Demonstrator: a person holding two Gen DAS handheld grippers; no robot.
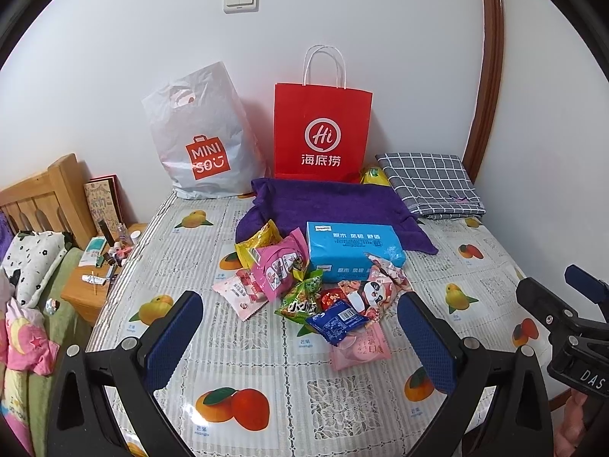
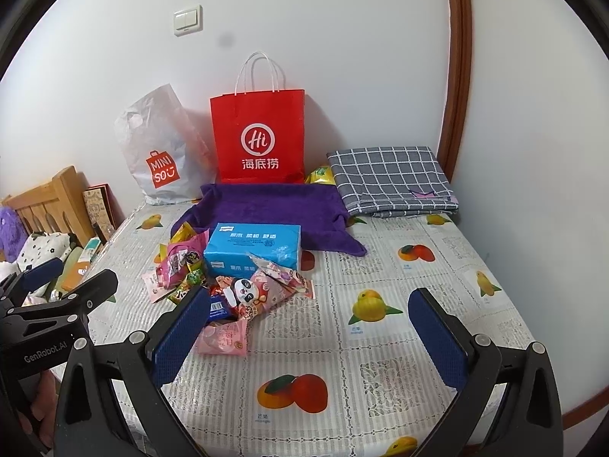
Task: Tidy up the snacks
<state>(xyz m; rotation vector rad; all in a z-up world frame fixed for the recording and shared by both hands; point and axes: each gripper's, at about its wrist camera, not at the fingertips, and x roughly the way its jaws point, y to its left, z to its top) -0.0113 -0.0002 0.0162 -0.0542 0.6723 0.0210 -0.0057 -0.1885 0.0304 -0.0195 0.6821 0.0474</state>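
A: Left wrist view first: our left gripper [image 1: 300,337] hangs above the near part of the table with its blue-padded fingers spread wide and nothing between them.

B: And from the right wrist view our right gripper [image 2: 310,337] is just as wide apart and empty, hovering over the fruit-printed plastic tablecloth [image 2: 380,342].

A: We see the pile of small snack packets [image 1: 304,285] mid-table, just beyond our left fingertips. A dark blue foil packet [image 1: 337,321] lies at its near edge, touching a pale pink round-printed packet [image 1: 361,350].

B: On our side, a pink panda-faced packet [image 2: 247,293] sits on top, and our left finger [image 2: 182,335] overlaps the pile's near edge in the picture; we cannot tell whether it touches.

A: The pile leans against a light blue rectangular tissue pack [image 1: 352,249], which lies partly on a rumpled purple towel [image 1: 327,202].

B: Behind the towel, an upright red paper bag with white handles [image 2: 259,137] stands against the wall, beside a white crinkled plastic shopping bag [image 2: 160,152]. A folded grey checked cloth [image 2: 388,175] lies at the far right.
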